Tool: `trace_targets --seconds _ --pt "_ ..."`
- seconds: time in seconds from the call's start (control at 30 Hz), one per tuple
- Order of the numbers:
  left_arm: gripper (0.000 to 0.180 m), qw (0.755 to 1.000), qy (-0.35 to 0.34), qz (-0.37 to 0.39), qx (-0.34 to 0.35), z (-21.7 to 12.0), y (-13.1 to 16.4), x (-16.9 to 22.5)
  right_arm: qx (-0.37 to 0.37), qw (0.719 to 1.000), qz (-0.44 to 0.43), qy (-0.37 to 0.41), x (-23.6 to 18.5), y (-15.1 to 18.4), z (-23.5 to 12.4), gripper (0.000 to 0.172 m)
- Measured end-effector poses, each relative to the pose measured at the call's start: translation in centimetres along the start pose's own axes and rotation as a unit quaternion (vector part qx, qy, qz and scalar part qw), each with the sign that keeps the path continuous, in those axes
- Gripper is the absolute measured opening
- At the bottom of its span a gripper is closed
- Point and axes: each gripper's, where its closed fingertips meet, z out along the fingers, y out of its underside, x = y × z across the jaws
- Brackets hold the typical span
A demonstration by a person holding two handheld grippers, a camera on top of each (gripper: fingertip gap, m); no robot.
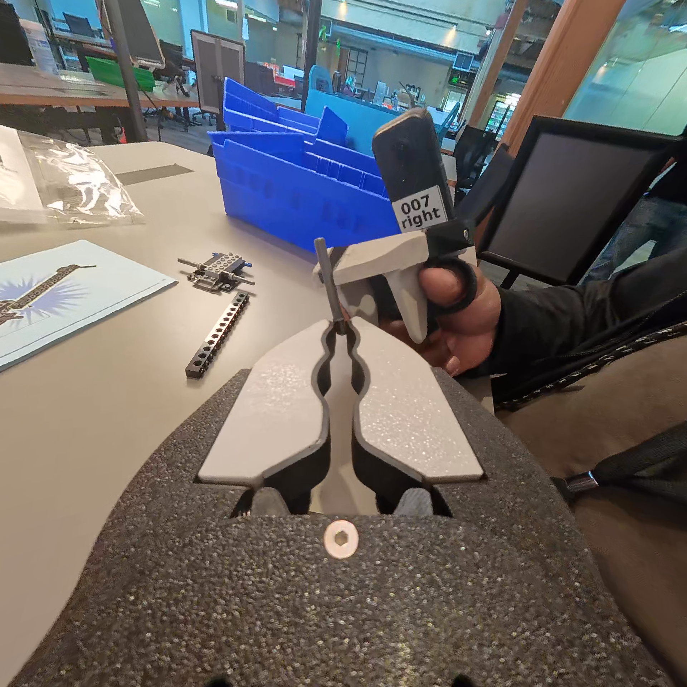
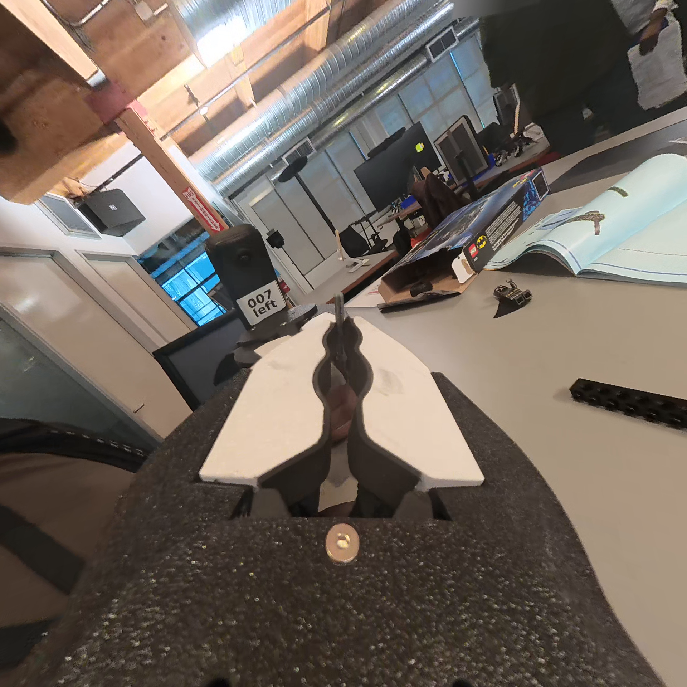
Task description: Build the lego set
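The left gripper [image 1: 340, 327] has its fingertips pressed together on the lower end of a thin grey axle rod [image 1: 327, 282], which rises from the tips toward 12 o'clock, leaning slightly to 11. The right gripper [image 2: 340, 327] pinches the same rod higher up; in the left wrist view its pale fingers [image 1: 371, 260] meet the rod from 2 o'clock. In the right wrist view the rod [image 2: 339, 308] runs along the narrow slot between the tips and projects past them at 12 o'clock.

Risk: both holds act on a short, slender rod close to each other. If the two grippers pull or twist out of line, the rod is likely to pivot in one pinch or slip out, since only the extreme tips of the left gripper bear on it.

Pose: the right gripper is held by a hand [image 1: 464, 308] in a dark sleeve at 3 o'clock, one finger through a black ring, its body tilted steeply. The left gripper points level over the table [image 1: 93, 427].

At 10 o'clock lie a black holed beam [image 1: 219, 331] and a small brick assembly [image 1: 219, 273]. Blue bins [image 1: 297, 193] stand at 12 o'clock, and a booklet [image 1: 74, 290] lies at 9.
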Motion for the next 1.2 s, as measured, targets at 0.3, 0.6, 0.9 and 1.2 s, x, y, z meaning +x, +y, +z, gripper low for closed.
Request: trace_targets --seconds 0.3,0.6,0.9,1.2 --pt "0.003 0.999 0.026 0.035 -0.021 -0.7 0.2 0.6 -0.046 0.994 -0.102 0.002 -1.0 0.5 -0.4 0.005" --pt "0.004 0.975 0.075 0.136 -0.159 -2.0 1.4 1.5 -0.232 0.879 -0.416 -0.007 -1.8 2.4 -1.9 0.026" --pt "0.004 0.941 0.112 0.208 -0.242 -2.0 3.3 2.0 -0.300 0.834 -0.459 -0.057 -1.5 4.8 -1.2 0.021" --pt "0.004 0.933 0.160 0.199 -0.255 -2.0 4.0 2.5 -0.320 0.795 -0.507 -0.088 -1.4 6.2 -1.7 0.008"
